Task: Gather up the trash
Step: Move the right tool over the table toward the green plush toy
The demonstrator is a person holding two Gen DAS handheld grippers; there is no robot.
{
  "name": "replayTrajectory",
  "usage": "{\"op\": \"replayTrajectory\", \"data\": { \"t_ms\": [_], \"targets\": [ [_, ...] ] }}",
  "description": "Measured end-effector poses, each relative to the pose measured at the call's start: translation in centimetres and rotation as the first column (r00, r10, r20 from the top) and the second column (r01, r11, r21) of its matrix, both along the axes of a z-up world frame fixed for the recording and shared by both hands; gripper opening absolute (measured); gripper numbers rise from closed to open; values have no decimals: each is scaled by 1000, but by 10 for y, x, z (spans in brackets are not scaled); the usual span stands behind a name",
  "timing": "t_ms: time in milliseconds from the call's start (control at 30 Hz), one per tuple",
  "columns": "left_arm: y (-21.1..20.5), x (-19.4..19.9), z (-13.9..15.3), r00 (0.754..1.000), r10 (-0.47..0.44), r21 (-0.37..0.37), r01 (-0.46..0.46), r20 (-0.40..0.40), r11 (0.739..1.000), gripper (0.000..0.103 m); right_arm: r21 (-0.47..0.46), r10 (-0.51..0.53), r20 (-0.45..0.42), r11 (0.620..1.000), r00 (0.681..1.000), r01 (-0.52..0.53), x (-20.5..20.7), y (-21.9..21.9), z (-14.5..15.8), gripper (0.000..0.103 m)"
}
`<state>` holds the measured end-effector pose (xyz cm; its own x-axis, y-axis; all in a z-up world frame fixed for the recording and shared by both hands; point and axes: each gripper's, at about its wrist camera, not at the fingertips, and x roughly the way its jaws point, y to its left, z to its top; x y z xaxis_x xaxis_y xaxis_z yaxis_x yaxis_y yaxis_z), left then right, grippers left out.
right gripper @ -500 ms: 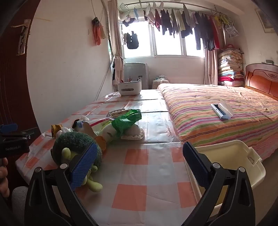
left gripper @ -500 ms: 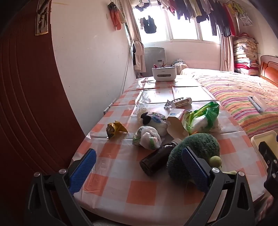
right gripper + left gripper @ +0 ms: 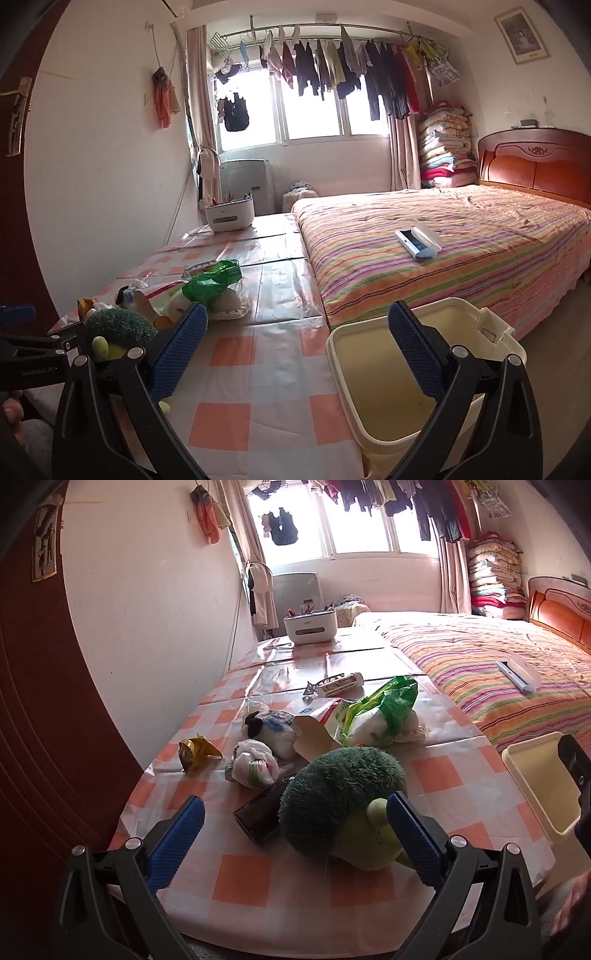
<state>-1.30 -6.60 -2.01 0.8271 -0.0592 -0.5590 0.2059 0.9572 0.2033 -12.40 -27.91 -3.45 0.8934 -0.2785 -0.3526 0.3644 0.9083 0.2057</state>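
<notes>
Nothing is held yet: both the left gripper point(image 3: 295, 823) and right gripper point(image 3: 297, 334) are spread wide; a crumpled plastic bag point(image 3: 253, 764) at eleven o'clock must be approached first

Right gripper point(image 3: 295, 332) gapes empty above cream bin point(image 3: 373, 402).

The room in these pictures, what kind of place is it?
Most likely a bedroom in a home. A bed with a striped cover and wooden headboard fills one side, folded quilts are stacked in the corner, and laundry hangs drying before the window.
</notes>
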Motion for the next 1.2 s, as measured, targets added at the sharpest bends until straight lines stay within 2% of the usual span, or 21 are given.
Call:
{"op": "replayTrajectory", "data": {
  "t_ms": [133,200,1200],
  "targets": [
    [-7,-4,-1,1000,-12,8,12,3,1000,96,-13,-15,10,1000,1000,15,-3,11,0,97],
    [-10,-6,-2,1000,-21,11,21,0,1000,96,-20,-28,5,999,1000,28,9,24,-2,97],
    [-16,-9,-12,998,-50,12,50,-39,999,96,-42,-39,21,998,999,40,15,22,-12,97]
  ]
}}
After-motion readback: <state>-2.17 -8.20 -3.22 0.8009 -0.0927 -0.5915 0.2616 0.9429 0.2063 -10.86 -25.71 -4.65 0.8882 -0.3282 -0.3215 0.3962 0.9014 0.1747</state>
